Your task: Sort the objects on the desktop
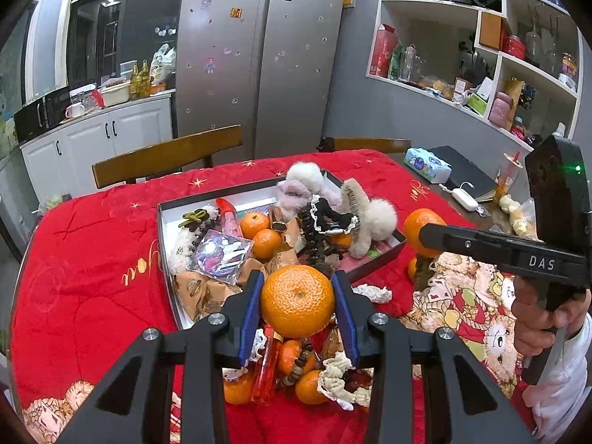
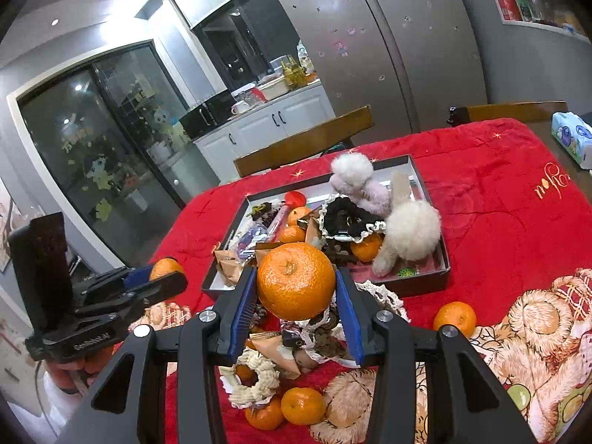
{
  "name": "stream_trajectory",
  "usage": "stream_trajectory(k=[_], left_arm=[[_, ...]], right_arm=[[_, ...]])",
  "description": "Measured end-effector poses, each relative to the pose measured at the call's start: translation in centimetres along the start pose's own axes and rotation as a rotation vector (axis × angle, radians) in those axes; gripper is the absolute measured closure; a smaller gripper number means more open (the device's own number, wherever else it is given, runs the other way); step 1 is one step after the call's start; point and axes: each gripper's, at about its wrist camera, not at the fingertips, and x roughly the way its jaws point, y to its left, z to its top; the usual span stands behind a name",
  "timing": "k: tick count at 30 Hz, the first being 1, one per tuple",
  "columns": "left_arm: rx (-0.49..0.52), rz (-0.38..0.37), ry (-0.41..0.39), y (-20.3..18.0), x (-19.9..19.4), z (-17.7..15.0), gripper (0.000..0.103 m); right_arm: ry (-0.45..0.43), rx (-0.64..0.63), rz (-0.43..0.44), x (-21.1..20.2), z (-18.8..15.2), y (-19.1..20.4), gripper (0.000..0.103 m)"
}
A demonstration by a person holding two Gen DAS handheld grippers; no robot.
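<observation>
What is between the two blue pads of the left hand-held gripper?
An orange mandarin, squeezed between the left hand-held gripper pads, shown in the left wrist view.

Fridge: steel double-door fridge (image 1: pixel 259 63) against the grey wall (image 1: pixel 355 85).
Left of fridge: white cabinets (image 1: pixel 100 137), dark glass doors (image 2: pixel 96 148).
Right of fridge: white shelving (image 1: pixel 481 55).
Before fridge: wooden chairs (image 1: pixel 166 155).
Light: ceiling spotlights (image 2: pixel 54 22).

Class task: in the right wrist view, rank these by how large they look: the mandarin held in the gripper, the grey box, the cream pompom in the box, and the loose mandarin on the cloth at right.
1. grey box
2. held mandarin, enlarged by nearness
3. cream pompom
4. loose mandarin
</observation>
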Motion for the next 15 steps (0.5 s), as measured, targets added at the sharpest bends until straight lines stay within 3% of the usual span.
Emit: stream_trajectory(k=[9,15], left_arm=[[-0.006,0.005,-0.015,0.2,0.2,1.1,0.064],[-0.012,0.003,-0.006,0.1,0.7,1.0,0.064]], right_arm=[[-0.003,-0.016,0.032,0.0,0.7,0.4,0.062],[-0.015,-0.059,0.003,0.1,1.0,1.2,0.062]])
